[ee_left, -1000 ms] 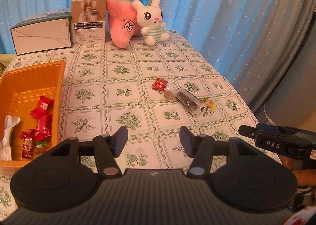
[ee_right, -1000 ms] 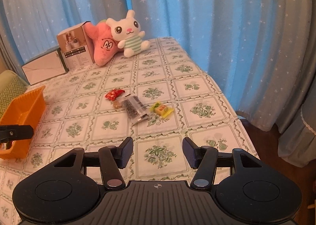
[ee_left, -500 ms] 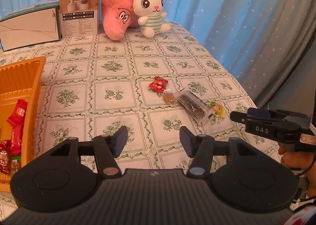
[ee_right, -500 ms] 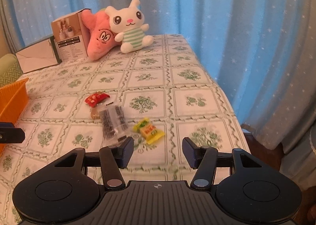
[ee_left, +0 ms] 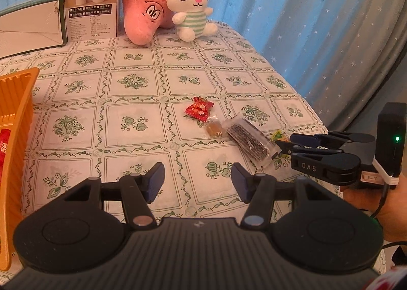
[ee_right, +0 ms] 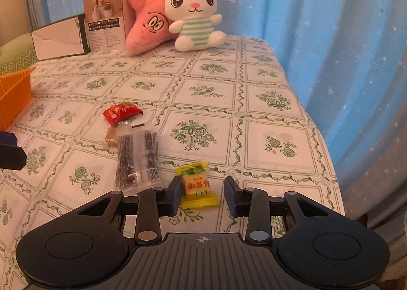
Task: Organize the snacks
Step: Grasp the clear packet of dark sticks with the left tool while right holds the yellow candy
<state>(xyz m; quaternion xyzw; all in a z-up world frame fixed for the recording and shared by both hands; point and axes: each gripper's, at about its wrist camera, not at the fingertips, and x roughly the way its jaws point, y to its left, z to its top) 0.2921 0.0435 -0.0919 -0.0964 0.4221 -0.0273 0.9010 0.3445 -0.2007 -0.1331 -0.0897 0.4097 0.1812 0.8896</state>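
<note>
Several snacks lie on the patterned tablecloth: a red candy, a small amber candy, a clear packet of dark sticks and a yellow candy. My right gripper is low over the cloth with the yellow candy between its jaws, which are closing. The left pad is at the wrapper's edge and the right pad stands apart from it. My left gripper hovers open and empty short of the packet. The orange tray at the left holds red wrappers.
A pink plush, a white bunny plush and two boxes stand along the back. The table's right edge drops off close to the yellow candy, with blue curtain behind. A hand holds the right gripper.
Both grippers have moved forward and down toward the snacks. The right gripper's jaws have narrowed around the yellow candy. Most of the orange tray has slid out of view at the left.
</note>
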